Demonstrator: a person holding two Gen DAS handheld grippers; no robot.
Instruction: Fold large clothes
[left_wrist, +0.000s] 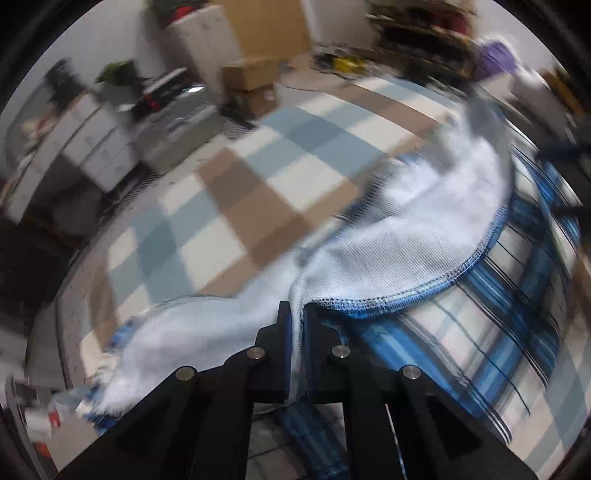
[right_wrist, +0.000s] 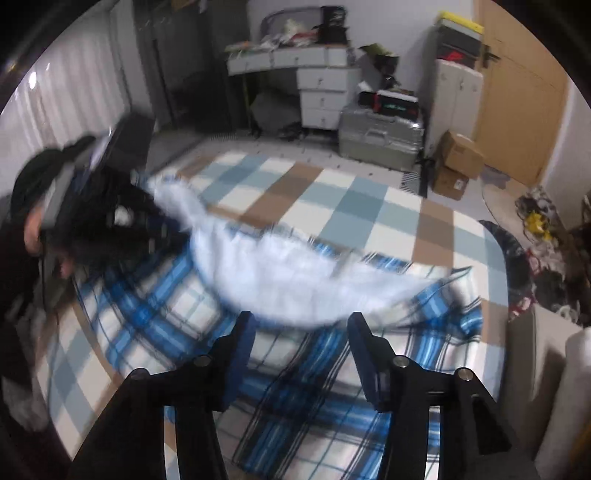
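1. Pressed together, the jaws of the left gripper (left_wrist: 296, 314) pinch a raised fold of the plaid garment (left_wrist: 491, 317), whose pale inner side (left_wrist: 399, 236) is turned up; the jaws of the right gripper (right_wrist: 301, 321) stand spread with nothing between them.
2. From the left gripper's pinch the pale side and its stitched blue hem (left_wrist: 469, 266) arc away over the blue plaid cloth, which spreads flat to the right.
3. In the right wrist view the garment lies just beyond the open fingertips, its lifted pale band (right_wrist: 288, 280) stretching across toward the person (right_wrist: 44, 206) at the far left; the image is blurred there.
4. Beneath it is a bed with a checked cover (right_wrist: 332, 199) in blue, tan and cream; the garment takes up the near part.
5. Past the bed's far edge stand a white drawer desk (right_wrist: 317, 92), a silver suitcase (right_wrist: 380, 140), cardboard boxes (right_wrist: 458, 162) and a wooden door (right_wrist: 524, 110).
6. Clutter (right_wrist: 539, 221) lies on the floor off the bed's right edge.
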